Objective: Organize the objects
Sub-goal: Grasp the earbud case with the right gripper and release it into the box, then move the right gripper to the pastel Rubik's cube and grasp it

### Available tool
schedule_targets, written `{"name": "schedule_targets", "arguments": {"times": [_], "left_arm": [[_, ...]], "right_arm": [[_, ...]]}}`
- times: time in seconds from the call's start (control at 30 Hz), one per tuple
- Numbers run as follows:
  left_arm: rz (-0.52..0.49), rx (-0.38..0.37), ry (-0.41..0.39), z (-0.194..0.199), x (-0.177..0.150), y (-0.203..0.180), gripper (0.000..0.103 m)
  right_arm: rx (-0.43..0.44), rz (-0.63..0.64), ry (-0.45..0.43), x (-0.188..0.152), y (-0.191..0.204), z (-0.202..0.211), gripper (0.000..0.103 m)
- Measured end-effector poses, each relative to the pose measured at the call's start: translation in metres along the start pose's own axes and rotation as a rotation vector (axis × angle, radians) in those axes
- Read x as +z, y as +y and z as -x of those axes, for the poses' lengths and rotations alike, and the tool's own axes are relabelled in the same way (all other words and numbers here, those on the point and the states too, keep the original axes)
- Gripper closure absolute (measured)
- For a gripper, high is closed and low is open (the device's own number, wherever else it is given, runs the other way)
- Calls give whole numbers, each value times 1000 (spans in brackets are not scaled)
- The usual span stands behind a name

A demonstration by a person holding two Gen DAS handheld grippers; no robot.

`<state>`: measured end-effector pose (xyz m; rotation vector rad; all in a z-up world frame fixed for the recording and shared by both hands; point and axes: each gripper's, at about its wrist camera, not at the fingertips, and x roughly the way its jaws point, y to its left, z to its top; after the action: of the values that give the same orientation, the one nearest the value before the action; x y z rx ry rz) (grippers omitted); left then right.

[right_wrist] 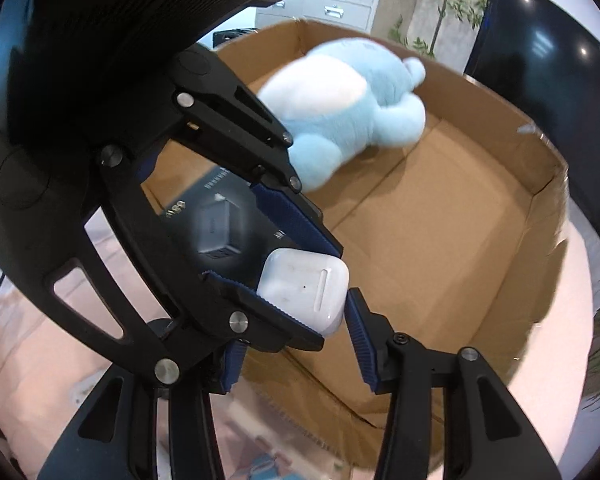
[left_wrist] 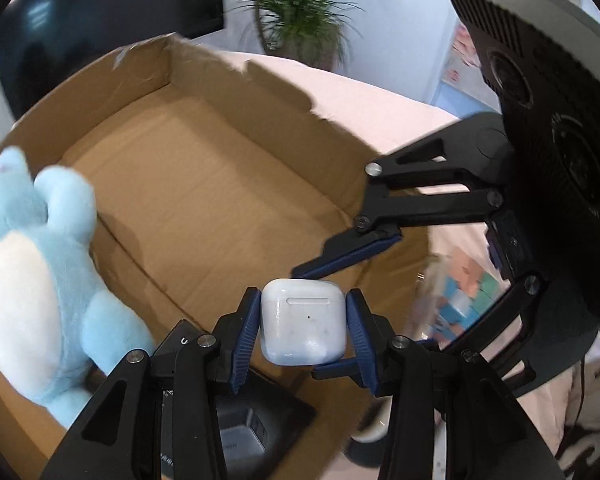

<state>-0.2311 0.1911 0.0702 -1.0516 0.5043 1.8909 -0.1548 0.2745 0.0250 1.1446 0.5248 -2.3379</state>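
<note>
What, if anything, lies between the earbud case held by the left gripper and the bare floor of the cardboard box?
Nothing visible blocks it. The left gripper holds the earbud case above the cardboard box. The plush toy and black box lie off to one side, and the right gripper's fingers flank the case.

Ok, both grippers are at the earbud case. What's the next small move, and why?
Probably close the right gripper on the earbud case. The left gripper clamps its sides above the cardboard box, while the right fingers straddle it, open. That looks like a handover, so secure it before the left lets go.
</note>
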Motion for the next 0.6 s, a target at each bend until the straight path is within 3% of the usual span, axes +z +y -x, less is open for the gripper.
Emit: {"name": "schedule_targets", "arguments": {"times": [0.13,0.2,0.27,0.33,0.4,0.47,0.6], "left_arm": [[21,81,-50,15,-14,-5,61],[52,93,-108,34,-23,-11,48],[107,156,-150,52,-38,-19,36],[128,181,-166,66,-54,-26,33],[139,171,-181,76,-72,-35,33],[165,169,-197,79,-87,-45,33],[300,115,-210,72,-117,-53,33]], "right_arm": [[-49,-20,-6,-9,5,8,53],[-85,-27,-47,-16,14,26,43],[-130,-61,-68,-25,20,43,40],[-200,-101,-59,-39,26,58,33],[-249,-172,-52,-59,30,73,26],[-269,-265,-52,-78,28,81,25],[-338,-405,-36,-102,32,79,19]]}}
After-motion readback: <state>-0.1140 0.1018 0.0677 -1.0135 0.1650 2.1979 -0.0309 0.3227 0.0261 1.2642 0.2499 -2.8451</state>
